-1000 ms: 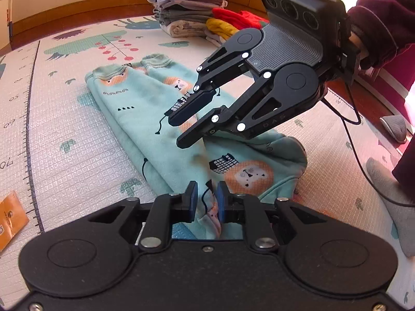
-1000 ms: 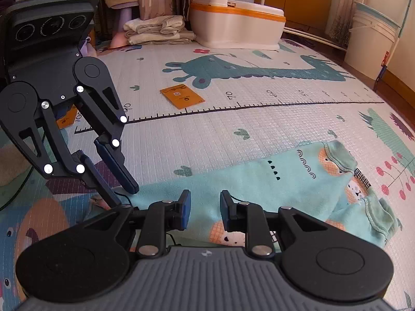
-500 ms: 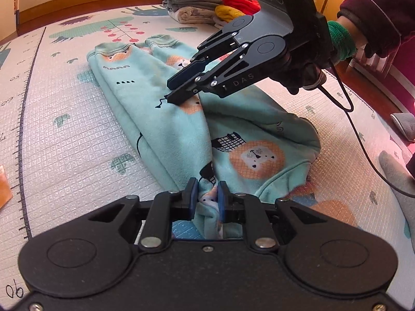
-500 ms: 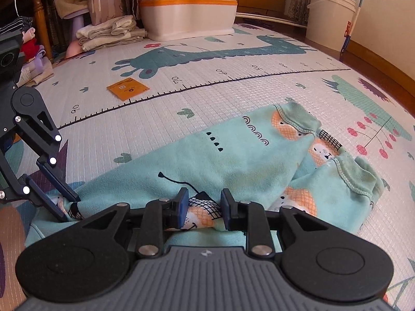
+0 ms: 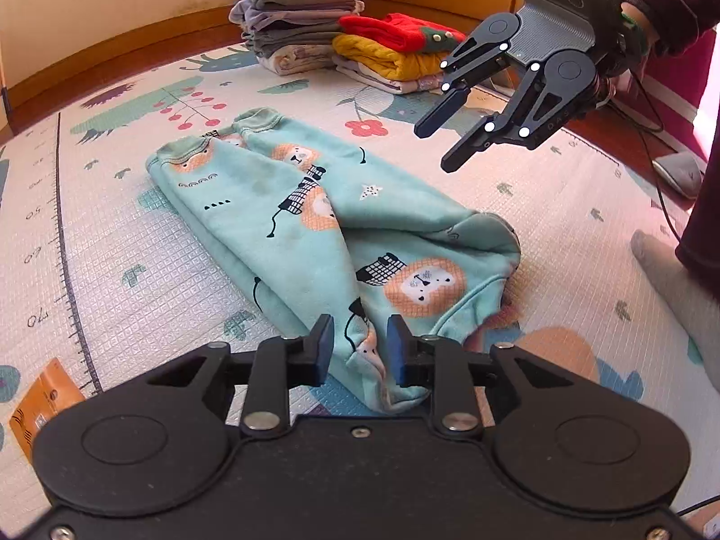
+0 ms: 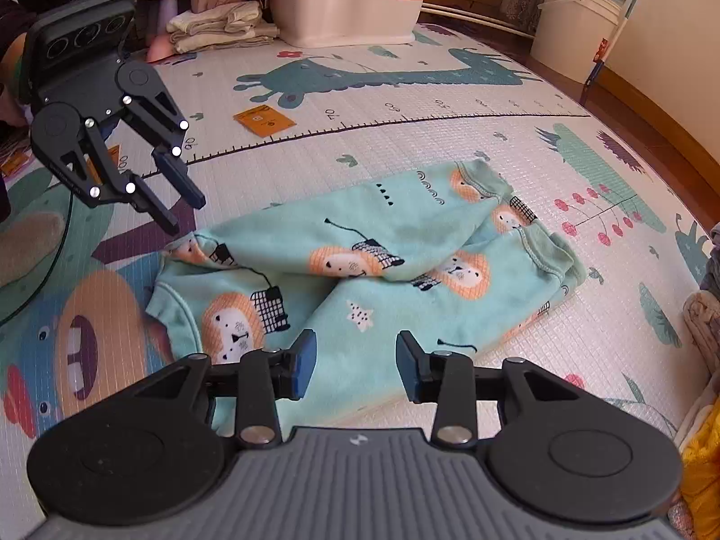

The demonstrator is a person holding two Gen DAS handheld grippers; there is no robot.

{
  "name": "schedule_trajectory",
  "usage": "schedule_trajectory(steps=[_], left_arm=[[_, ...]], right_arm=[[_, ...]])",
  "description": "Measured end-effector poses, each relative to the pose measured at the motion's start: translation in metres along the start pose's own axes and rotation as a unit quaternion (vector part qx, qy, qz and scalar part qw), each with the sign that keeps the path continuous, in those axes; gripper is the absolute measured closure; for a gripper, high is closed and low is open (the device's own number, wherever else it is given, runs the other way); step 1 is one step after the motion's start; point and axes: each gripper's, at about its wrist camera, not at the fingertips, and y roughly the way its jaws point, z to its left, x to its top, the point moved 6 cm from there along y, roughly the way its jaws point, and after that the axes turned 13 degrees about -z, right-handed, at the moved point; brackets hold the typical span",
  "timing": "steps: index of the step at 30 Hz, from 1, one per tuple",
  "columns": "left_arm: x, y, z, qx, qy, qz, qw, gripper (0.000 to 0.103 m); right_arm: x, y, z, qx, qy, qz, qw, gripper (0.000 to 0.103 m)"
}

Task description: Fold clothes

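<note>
Teal trousers with a lion print (image 5: 315, 225) lie on the play mat, one leg laid over the other and both cuffs at the far end. My left gripper (image 5: 360, 353) is open at the waist end; a fold of the cloth lies loosely between its fingers. My right gripper (image 5: 434, 148) hangs open in the air to the right of the trousers, held by a hand in a dark red sleeve. In the right wrist view the trousers (image 6: 405, 243) spread out in front of my open right gripper (image 6: 355, 366), and my left gripper (image 6: 184, 215) hovers open over the waist corner.
Stacks of folded clothes (image 5: 297, 22) and a red and yellow pile (image 5: 396, 49) stand at the mat's far edge. An orange card (image 6: 263, 119), a white and orange box (image 6: 346, 9) and a white bucket (image 6: 576, 31) lie beyond. A socked foot (image 5: 675, 279) rests at right.
Both grippers have opened and let go of the trousers. My right gripper has risen and drawn back to the right. The trousers now rest flat on the mat.
</note>
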Motion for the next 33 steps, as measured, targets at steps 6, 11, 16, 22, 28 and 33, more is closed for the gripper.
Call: schedule_trajectory(steps=[6, 11, 16, 22, 28, 33], left_arm=[[-0.024, -0.003, -0.022, -0.014, 0.136, 0.028, 0.9902, 0.059], [-0.044, -0.006, -0.041, -0.025, 0.247, 0.051, 0.9673, 0.059], [-0.046, 0.003, -0.039, -0.015, 0.269, 0.048, 0.9618, 0.057], [-0.040, 0.013, -0.035, 0.001, 0.254, 0.031, 0.9668, 0.053], [-0.042, 0.007, -0.041, 0.025, 0.282, 0.022, 0.9588, 0.054], [-0.050, 0.006, -0.050, 0.029, 0.372, 0.004, 0.9278, 0.055]], right_arm=[[-0.030, -0.011, 0.051, -0.002, -0.044, -0.009, 0.999, 0.053], [-0.052, -0.003, 0.070, -0.001, -0.062, 0.018, 0.998, 0.051], [-0.062, 0.004, 0.085, -0.013, -0.102, 0.018, 0.995, 0.050], [-0.055, 0.011, 0.084, -0.044, -0.103, 0.004, 0.994, 0.048], [-0.057, 0.004, 0.088, -0.087, -0.167, -0.011, 0.982, 0.048], [-0.055, -0.002, 0.099, -0.109, -0.237, -0.036, 0.965, 0.044]])
